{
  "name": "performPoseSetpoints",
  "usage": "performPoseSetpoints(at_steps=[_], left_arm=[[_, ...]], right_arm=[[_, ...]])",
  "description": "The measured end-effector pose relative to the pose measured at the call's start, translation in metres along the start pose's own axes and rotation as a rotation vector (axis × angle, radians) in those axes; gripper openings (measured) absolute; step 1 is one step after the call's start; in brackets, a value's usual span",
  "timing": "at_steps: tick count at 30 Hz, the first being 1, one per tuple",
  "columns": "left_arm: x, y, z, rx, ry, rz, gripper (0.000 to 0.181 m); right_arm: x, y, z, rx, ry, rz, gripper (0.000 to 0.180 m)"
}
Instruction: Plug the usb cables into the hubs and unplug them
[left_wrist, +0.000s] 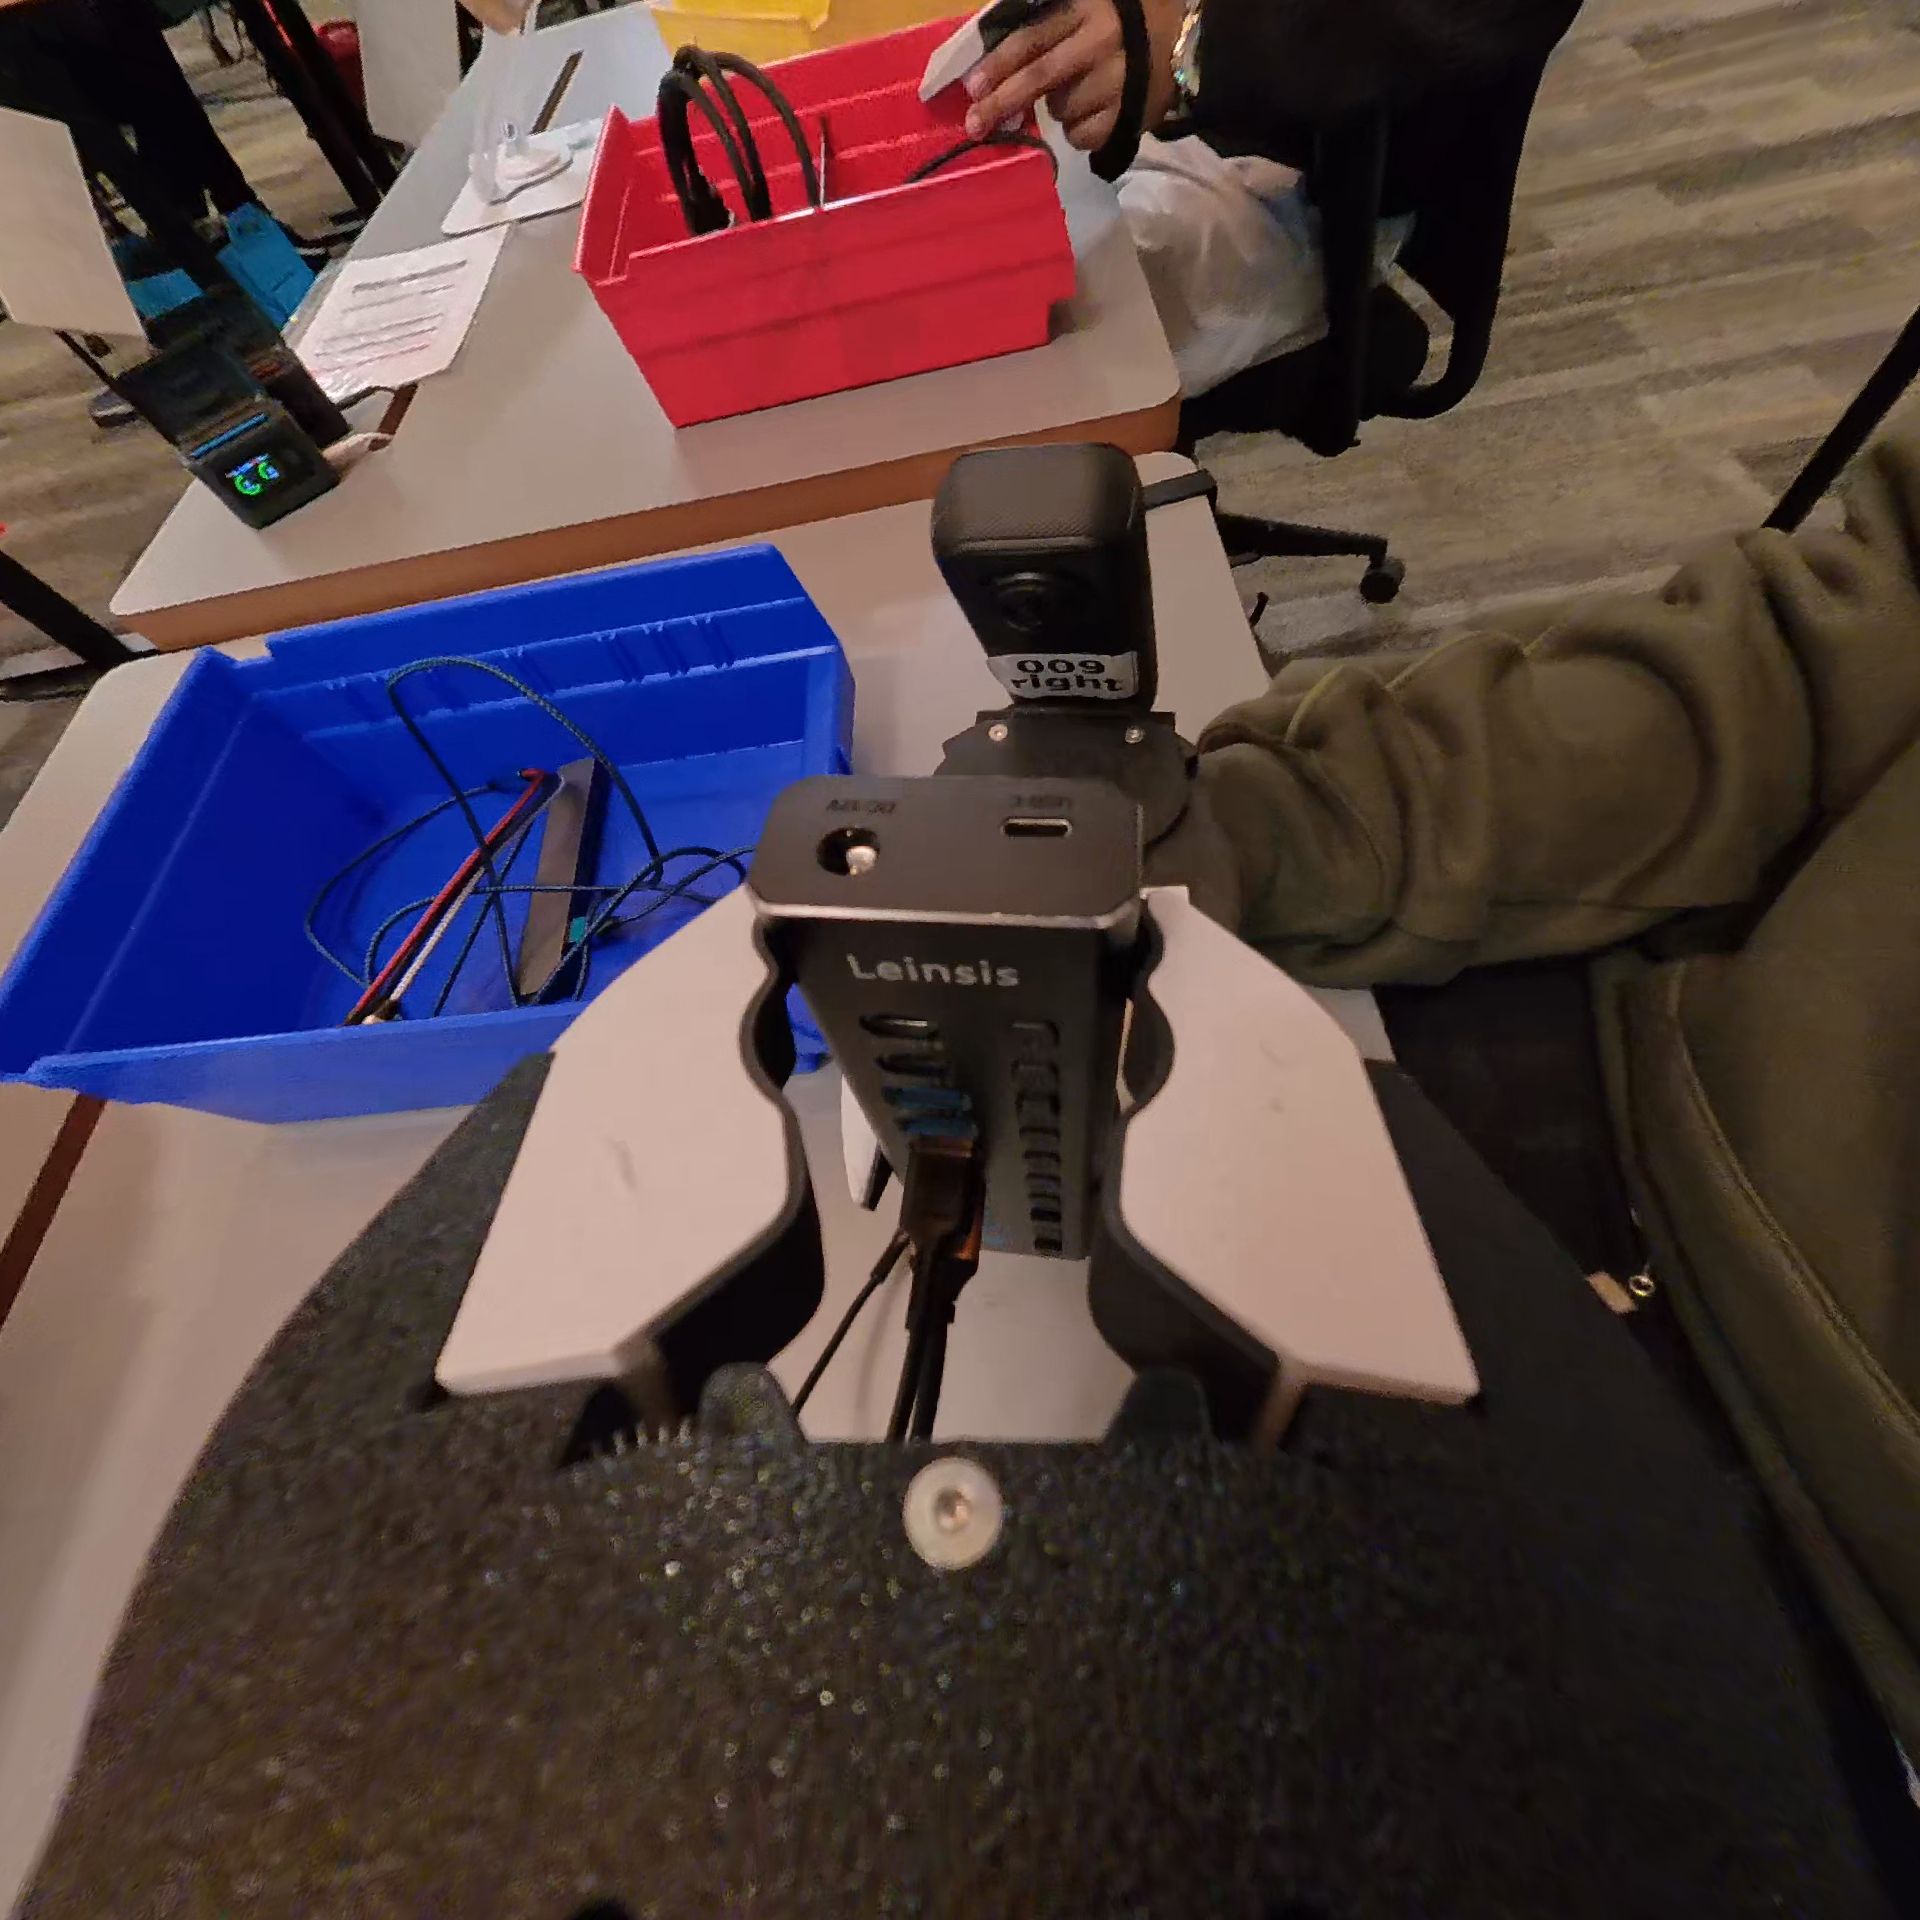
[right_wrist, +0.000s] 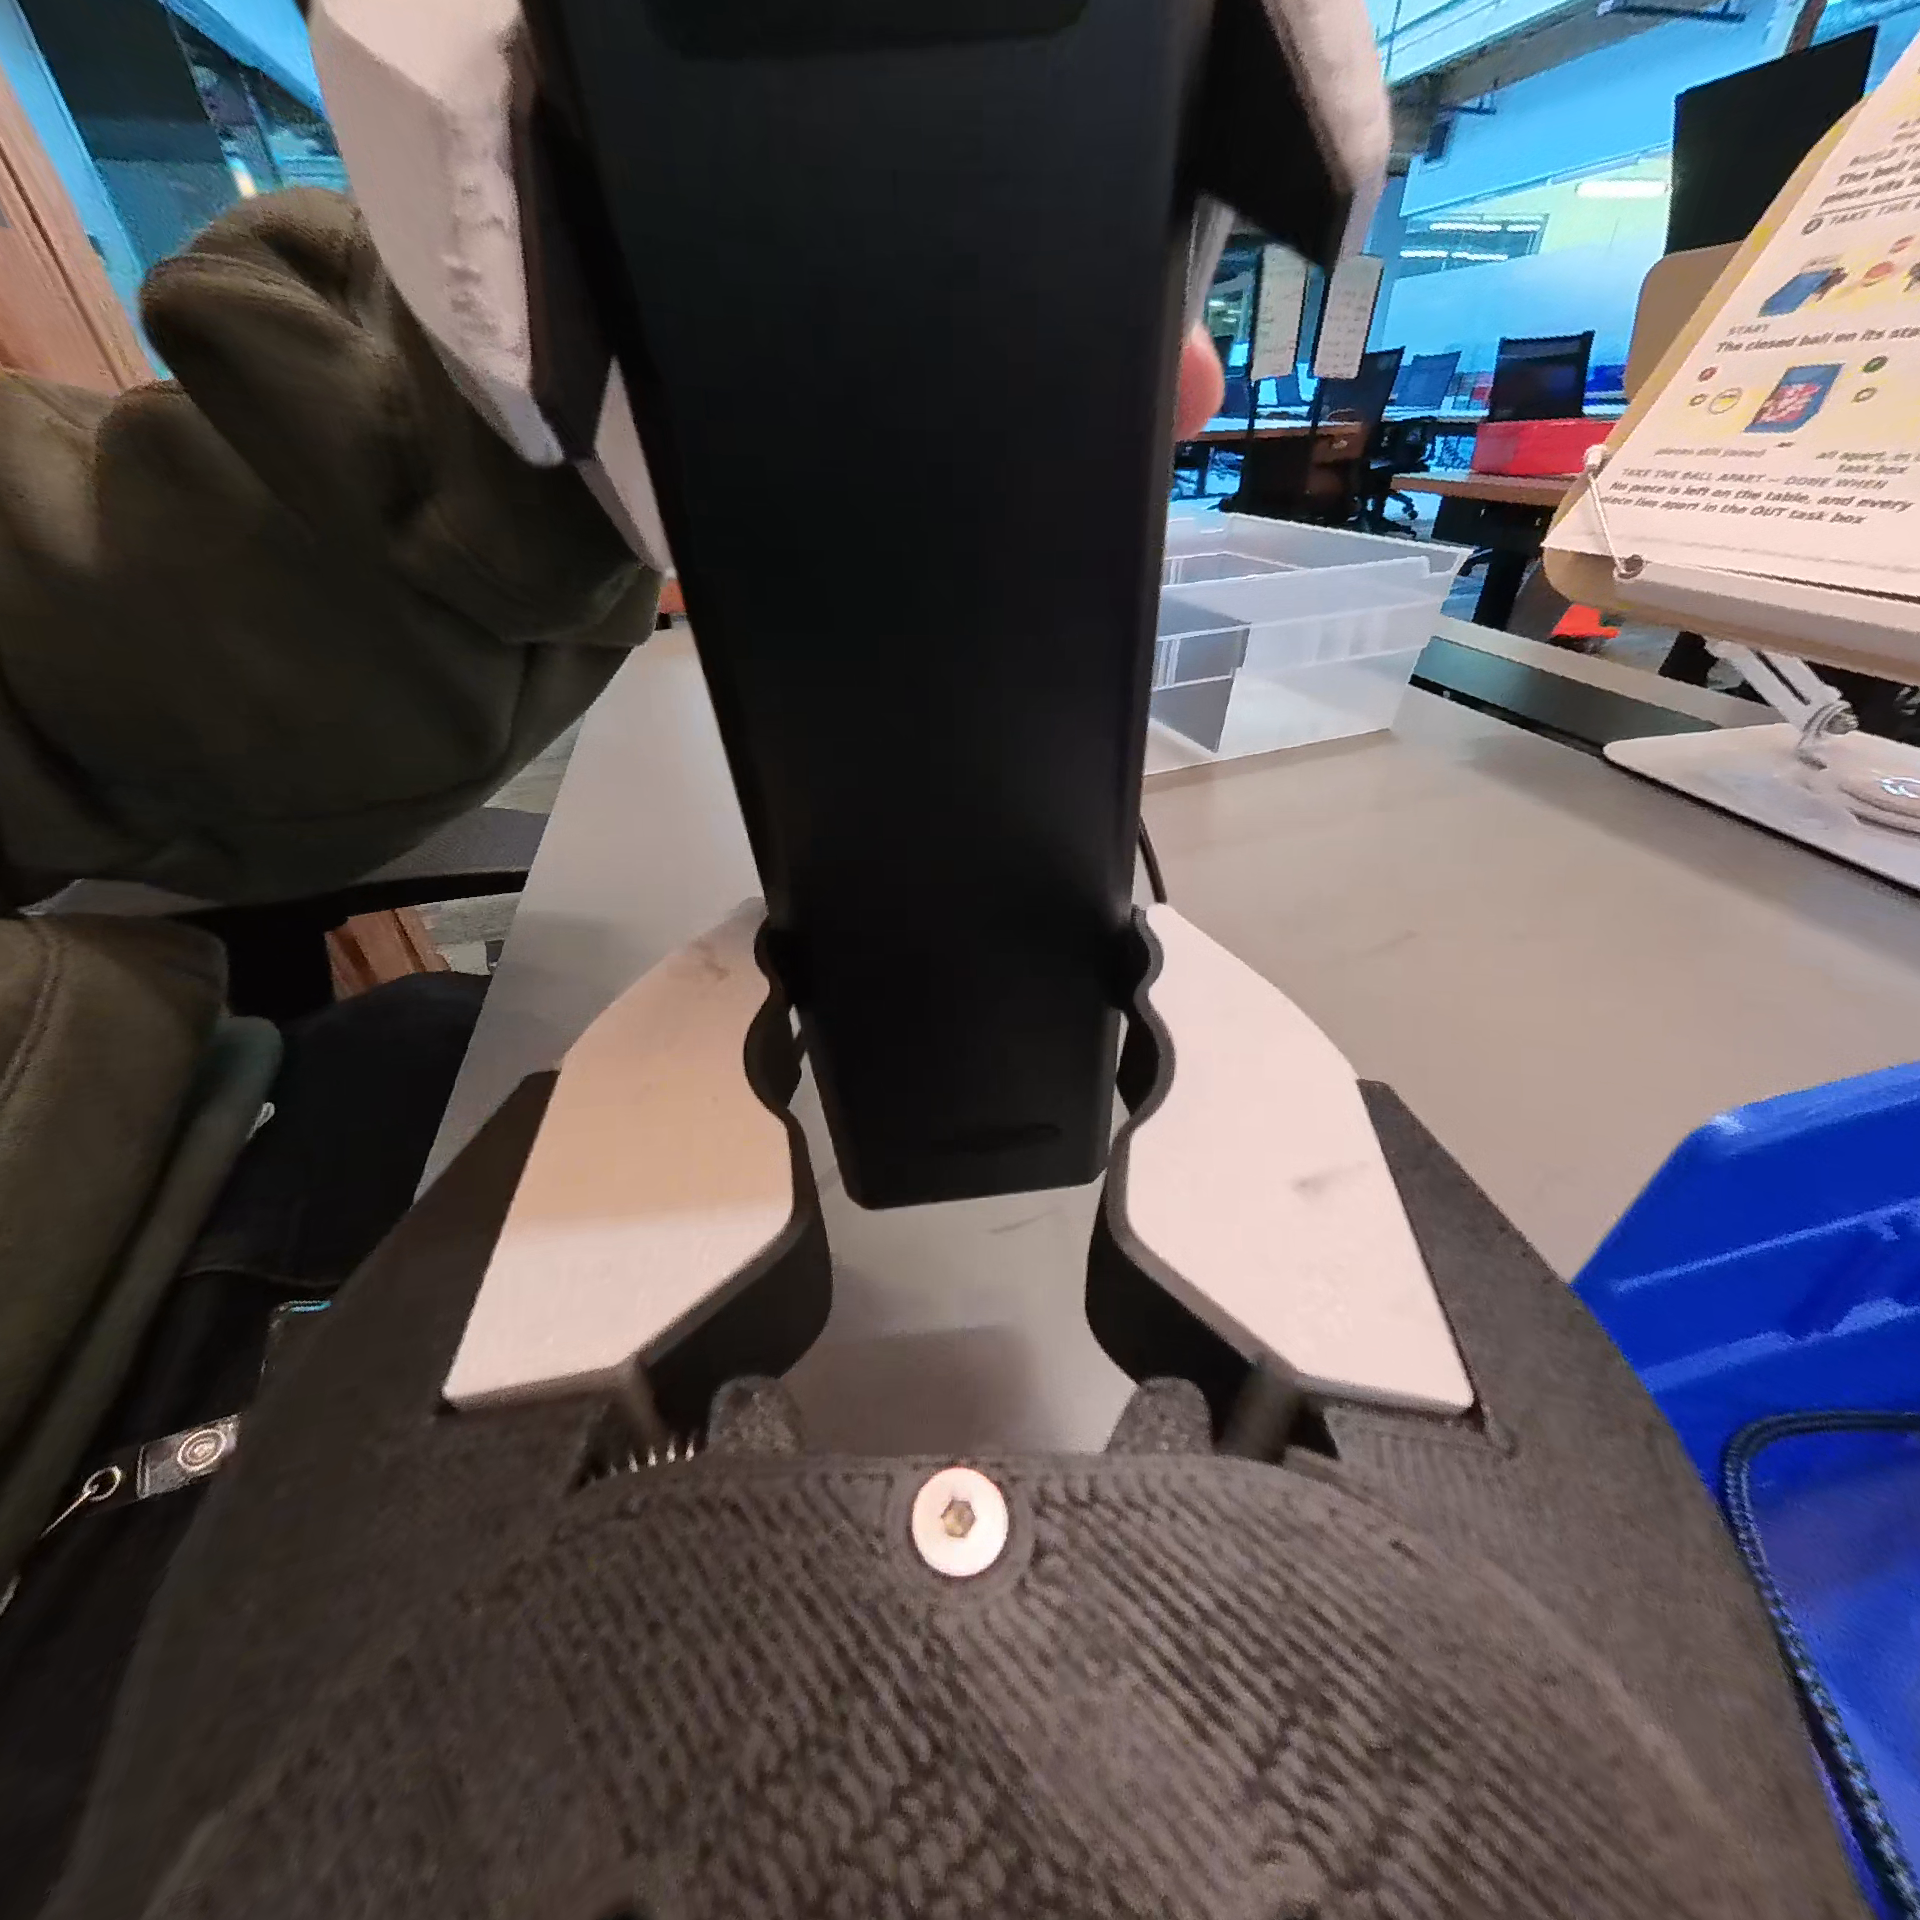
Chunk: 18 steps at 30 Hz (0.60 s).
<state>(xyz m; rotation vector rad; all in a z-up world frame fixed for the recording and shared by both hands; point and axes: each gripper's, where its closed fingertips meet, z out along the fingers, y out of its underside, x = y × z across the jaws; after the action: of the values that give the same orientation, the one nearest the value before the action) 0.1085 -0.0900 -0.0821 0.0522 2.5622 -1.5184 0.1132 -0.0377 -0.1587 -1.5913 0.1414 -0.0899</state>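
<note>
The bench (left_wrist: 260, 1299), grey-topped, carries the work; a second bench (left_wrist: 540, 436) stands beyond it at twelve o'clock in the left wrist view. On the near one, at nine to ten o'clock, sits a blue bin (left_wrist: 187, 831) holding loose cables (left_wrist: 488, 894) and a dark bar-shaped item, possibly another hub. On the far one rests a red bin (left_wrist: 831, 301) with coiled black cables, a person's hand (left_wrist: 1049, 73) at its rim.

The black hub (left_wrist: 966, 987) is held off the bench, at centre of both views. The left hand-held gripper (left_wrist: 951, 1039) is closed on its sides. The right hand-held gripper (right_wrist: 951, 1029) is clamped on the opposite end of the same hub, its camera body showing at twelve o'clock in the left wrist view.

Progress: at least one dark cable plug (left_wrist: 940, 1195) is seated in a lower port at six o'clock on the hub, with leads trailing down toward the gripper base. The upper ports appear vacant. Judgement: plugging is partly done; unplugging is not yet done for this hub, and the bin's cables remain unhandled.

Room: carpeted open office, with a clear bin (right_wrist: 1288, 623) and a propped instruction sheet (right_wrist: 1766, 395) at one to two o'clock in the right wrist view.
</note>
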Motion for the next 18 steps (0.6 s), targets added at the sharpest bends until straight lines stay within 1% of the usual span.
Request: performPoseSetpoints(at_steps=[2, 5, 7, 8, 9, 11, 12, 13, 14, 15, 16, 17, 18], left_arm=[[0.004, 0.002, 0.000, 0.005, 0.033, -0.036, 0.060], [0.001, 0.002, 0.002, 0.012, -0.005, -0.065, 0.062], [-0.004, -0.001, 0.000, 0.020, -0.059, -0.084, 0.073], [-0.006, -0.005, -0.004, 0.040, -0.091, -0.087, 0.076], [-0.007, -0.012, -0.012, 0.074, -0.127, -0.085, 0.076], [-0.013, -0.024, -0.040, 0.141, -0.224, -0.081, 0.072], [-0.017, -0.025, -0.059, 0.158, -0.280, -0.078, 0.067], [-0.026, -0.017, -0.081, 0.135, -0.357, -0.083, 0.058], [-0.043, 0.001, -0.109, 0.058, -0.484, -0.112, 0.057], [-0.066, 0.031, -0.145, -0.072, -0.651, -0.179, 0.055], [-0.084, 0.071, -0.187, -0.239, -0.814, -0.289, 0.054], [-0.090, 0.115, -0.228, -0.416, -0.926, -0.439, 0.052], [-0.088, 0.156, -0.262, -0.563, -0.979, -0.602, 0.051]], right_arm=[[-0.001, 0.001, 0.001, -0.007, -0.013, 0.000, 0.061], [0.002, -0.001, -0.001, 0.008, 0.008, 0.007, 0.061], [0.006, -0.004, -0.004, 0.032, 0.023, 0.028, 0.061], [0.008, -0.006, -0.005, 0.049, 0.033, 0.036, 0.061], [0.008, -0.008, -0.008, 0.071, 0.035, 0.039, 0.061], [0.011, -0.012, -0.012, 0.106, 0.054, 0.045, 0.061], [0.013, -0.012, -0.013, 0.109, 0.064, 0.053, 0.061], [0.014, -0.012, -0.013, 0.108, 0.062, 0.057, 0.061], [0.015, -0.012, -0.013, 0.107, 0.069, 0.058, 0.061], [0.015, -0.011, -0.013, 0.103, 0.077, 0.059, 0.061], [0.015, -0.011, -0.012, 0.097, 0.074, 0.061, 0.061], [0.016, -0.010, -0.011, 0.090, 0.077, 0.063, 0.061], [0.017, -0.009, -0.010, 0.084, 0.083, 0.065, 0.061]])
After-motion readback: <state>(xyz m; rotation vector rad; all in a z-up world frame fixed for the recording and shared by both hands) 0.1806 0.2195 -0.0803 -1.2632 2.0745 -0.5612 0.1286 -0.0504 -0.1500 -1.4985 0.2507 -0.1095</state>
